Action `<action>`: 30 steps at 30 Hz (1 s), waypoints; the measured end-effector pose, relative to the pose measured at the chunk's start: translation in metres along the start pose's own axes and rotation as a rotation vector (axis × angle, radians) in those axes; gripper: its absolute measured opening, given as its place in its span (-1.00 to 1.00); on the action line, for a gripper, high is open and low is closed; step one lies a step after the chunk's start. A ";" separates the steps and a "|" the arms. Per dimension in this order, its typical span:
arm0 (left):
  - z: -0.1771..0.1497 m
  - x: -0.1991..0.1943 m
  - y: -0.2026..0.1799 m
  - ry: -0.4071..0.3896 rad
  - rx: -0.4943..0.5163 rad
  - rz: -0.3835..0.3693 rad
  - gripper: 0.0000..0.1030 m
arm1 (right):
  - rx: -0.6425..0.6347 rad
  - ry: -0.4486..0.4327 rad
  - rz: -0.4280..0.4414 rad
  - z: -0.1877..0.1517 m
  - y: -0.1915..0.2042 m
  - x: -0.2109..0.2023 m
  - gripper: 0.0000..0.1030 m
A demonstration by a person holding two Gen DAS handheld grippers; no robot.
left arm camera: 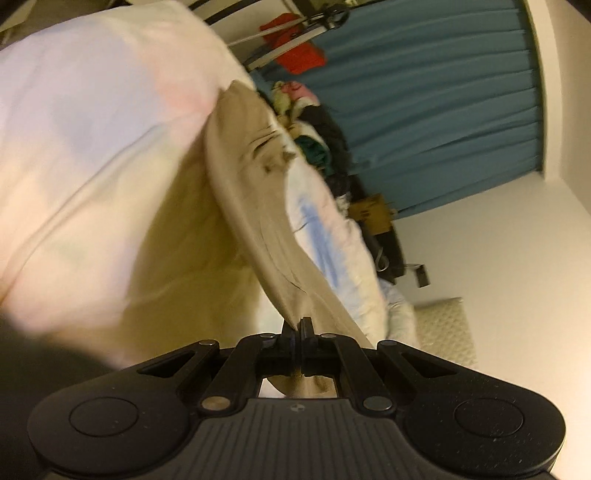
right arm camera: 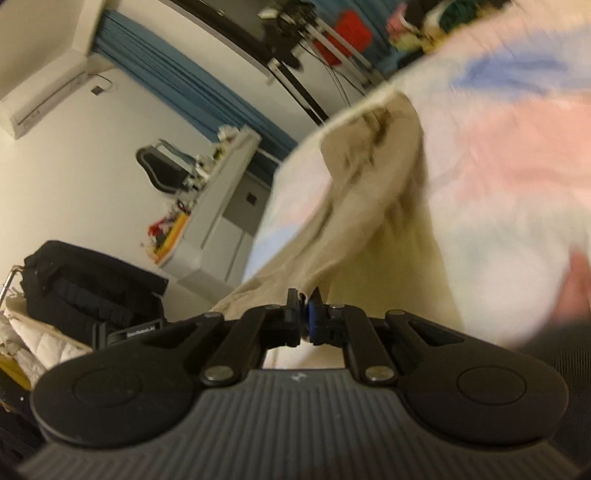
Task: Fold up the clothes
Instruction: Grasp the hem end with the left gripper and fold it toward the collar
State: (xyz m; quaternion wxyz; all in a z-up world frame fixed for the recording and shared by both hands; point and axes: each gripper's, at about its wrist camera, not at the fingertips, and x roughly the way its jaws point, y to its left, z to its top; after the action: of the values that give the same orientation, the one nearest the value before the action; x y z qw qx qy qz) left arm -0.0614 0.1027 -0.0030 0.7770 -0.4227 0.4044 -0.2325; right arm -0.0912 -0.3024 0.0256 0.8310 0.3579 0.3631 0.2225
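Both grippers clamped on the same beige garment [left arm camera: 251, 192]: left gripper [left arm camera: 298, 325] with fingers pinched tight on a bunched edge, right gripper [right arm camera: 305, 301] likewise nipped onto a fold of it [right arm camera: 373, 206]. Both tilted hard, cameras rolled sideways, so the room looks slanted. Garment stretched away from each set of fingers out over a pastel bedspread [left arm camera: 85, 147], white with pink and blue patches, same spread filling the right side of the other view [right arm camera: 517, 147]. Pretty blurry all round.

Behind, in the left view: blue curtain [left arm camera: 424, 110], drying rack [left arm camera: 291, 33] with something red hung on it, heap of mixed clothes [left arm camera: 314, 125] past the bed, cardboard box [left arm camera: 371, 212] against a white wall. In the right view: air conditioner [right arm camera: 40, 99] up on the wall, grey desk [right arm camera: 218, 206] with clutter on top, black chair [right arm camera: 162, 170] beside it, black bag [right arm camera: 85, 284] near the lower left. Pinkish blur [right arm camera: 576, 280] at the far right edge, can't tell what.
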 end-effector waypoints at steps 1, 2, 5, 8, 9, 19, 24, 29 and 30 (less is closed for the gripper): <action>-0.005 0.000 0.003 0.003 -0.008 0.004 -0.97 | 0.016 0.013 -0.001 -0.009 -0.005 -0.002 -0.86; -0.005 0.003 0.007 0.006 -0.015 0.003 -0.97 | 0.034 0.022 -0.002 -0.015 -0.009 -0.002 -0.86; 0.007 0.013 0.011 0.000 -0.020 0.003 -0.97 | 0.097 0.028 0.003 -0.016 -0.019 0.001 -0.86; 0.024 0.017 0.015 -0.011 -0.023 0.016 -0.97 | 0.116 0.018 0.012 -0.001 -0.022 0.011 -0.86; 0.031 0.023 0.013 -0.022 -0.015 0.033 -0.97 | 0.127 0.012 0.014 0.007 -0.024 0.016 -0.86; 0.143 0.115 -0.016 -0.126 0.088 0.154 -0.96 | 0.224 -0.090 -0.083 0.122 -0.050 0.134 -0.86; 0.189 0.174 -0.007 -0.153 0.130 0.222 -0.96 | 0.158 -0.118 -0.180 0.169 -0.069 0.207 -0.86; 0.216 0.223 0.023 -0.145 0.146 0.258 -0.95 | 0.006 -0.129 -0.285 0.196 -0.085 0.265 -0.85; 0.218 0.230 0.030 -0.143 0.153 0.264 -0.95 | -0.026 -0.127 -0.300 0.199 -0.089 0.275 -0.85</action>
State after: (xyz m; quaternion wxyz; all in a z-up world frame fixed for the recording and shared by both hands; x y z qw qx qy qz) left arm 0.2490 0.0590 -0.0587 0.8576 -0.3209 0.3811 -0.1276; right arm 0.2453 -0.2727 -0.0684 0.8807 0.3021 0.3565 0.0774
